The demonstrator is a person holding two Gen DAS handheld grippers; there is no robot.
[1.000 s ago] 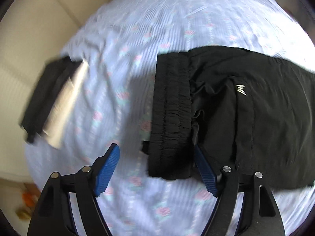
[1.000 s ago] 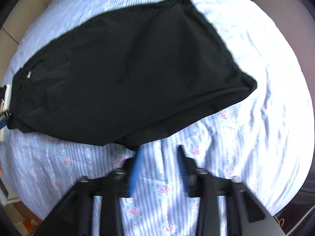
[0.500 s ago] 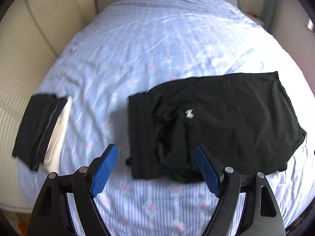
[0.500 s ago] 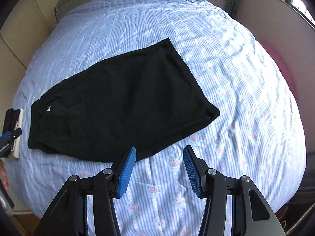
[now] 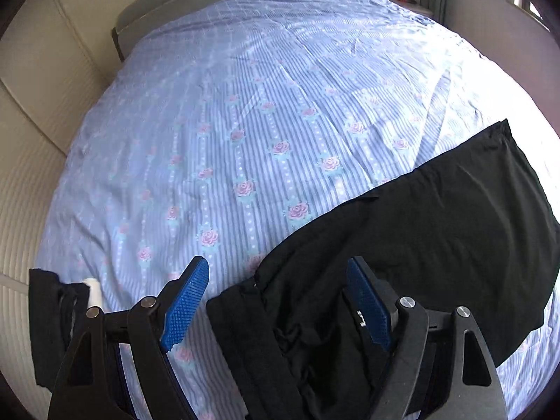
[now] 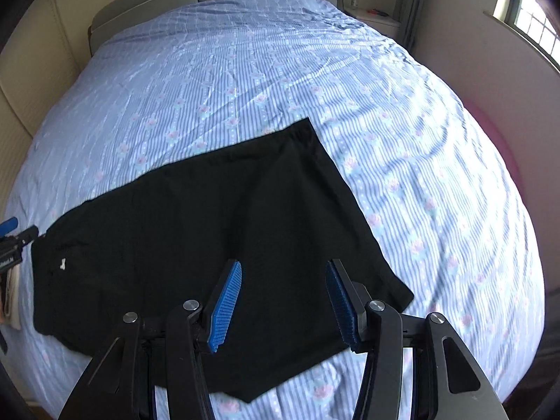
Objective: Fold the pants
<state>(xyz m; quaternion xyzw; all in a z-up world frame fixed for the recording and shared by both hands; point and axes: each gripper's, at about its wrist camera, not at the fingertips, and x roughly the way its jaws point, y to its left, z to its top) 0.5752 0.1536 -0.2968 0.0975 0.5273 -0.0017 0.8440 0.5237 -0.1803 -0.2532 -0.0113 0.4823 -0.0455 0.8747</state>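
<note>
The black pants (image 6: 217,231) lie flat on the near part of the bed (image 6: 280,70), spread across its striped, rose-printed cover, waistband to the left and leg hems to the right; they appear already doubled leg over leg, since a single broad panel shows with a small white logo (image 6: 62,264) near the waist end. In the left wrist view the gathered waistband (image 5: 245,343) sits directly under the left gripper (image 5: 278,311), whose jaws stand wide with nothing between the pads; only cloth lying on the bed shows below them. The right gripper (image 6: 283,304) hangs over the near right part of the pants, close to the hem corner (image 6: 402,294), its jaws at a moderate spread and likewise empty. The placing is consistent with one tool stationed at each end of the garment, so that the ends can be taken and brought together for the next fold; this is a judgement, as no grasp has begun. At the far left near edge of the bed lies a second dark folded garment (image 5: 49,322) with a pale item (image 5: 92,292) beside it, well apart from the pants, apparently finished work set aside. The fold across the length is not yet done.
</note>
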